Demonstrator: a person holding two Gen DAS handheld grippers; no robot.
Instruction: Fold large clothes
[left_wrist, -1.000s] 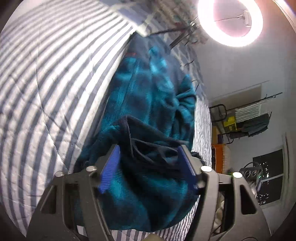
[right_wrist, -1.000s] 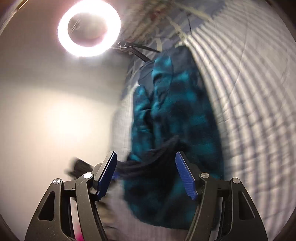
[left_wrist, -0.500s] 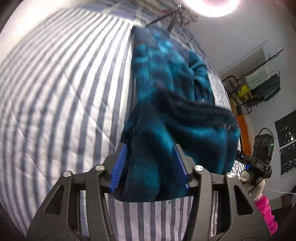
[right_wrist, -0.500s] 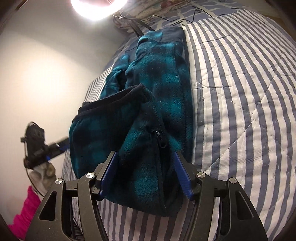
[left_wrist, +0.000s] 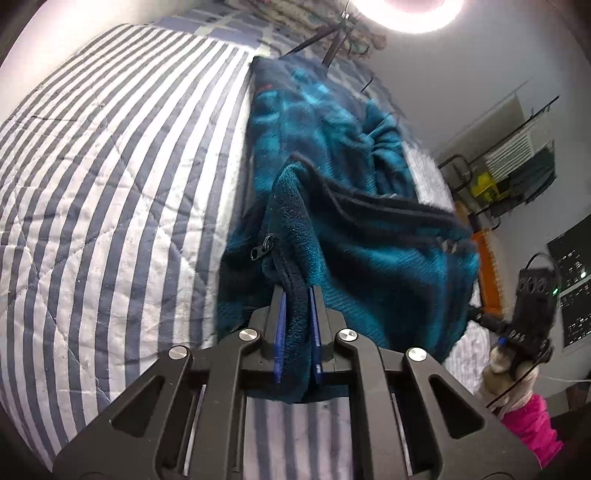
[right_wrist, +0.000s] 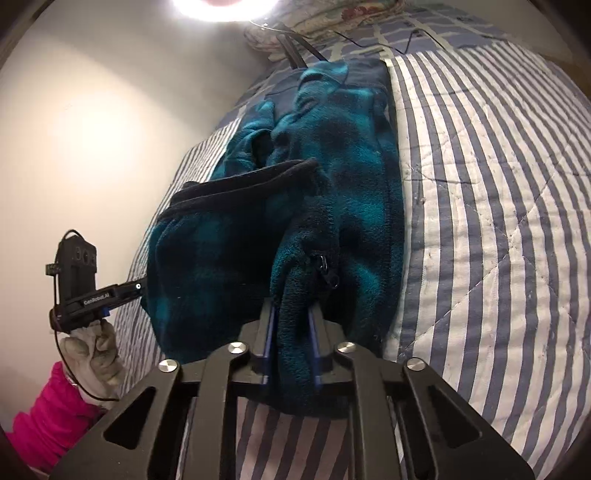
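A teal and dark plaid fleece jacket (left_wrist: 332, 147) lies lengthwise on the striped quilt (left_wrist: 110, 184), its near end raised off the bed. My left gripper (left_wrist: 295, 295) is shut on the jacket's near hem by a zipper pull (left_wrist: 266, 246). In the right wrist view the same jacket (right_wrist: 351, 155) runs away from me, and my right gripper (right_wrist: 291, 314) is shut on the other near corner beside a zipper (right_wrist: 325, 269). Each gripper shows in the other's view, held in a gloved hand (right_wrist: 92, 343), at the far side of the lifted hem (left_wrist: 528, 325).
A ring light (left_wrist: 406, 11) on a tripod stands at the head of the bed, with pillows (right_wrist: 351, 18) and a cable. Shelving and a rack (left_wrist: 517, 166) stand by the wall on the left gripper's right. A bare wall (right_wrist: 92, 129) borders the bed.
Both grippers have closed from wide open onto the jacket's near hem. The near end of the jacket has been gathered and lifted off the quilt.
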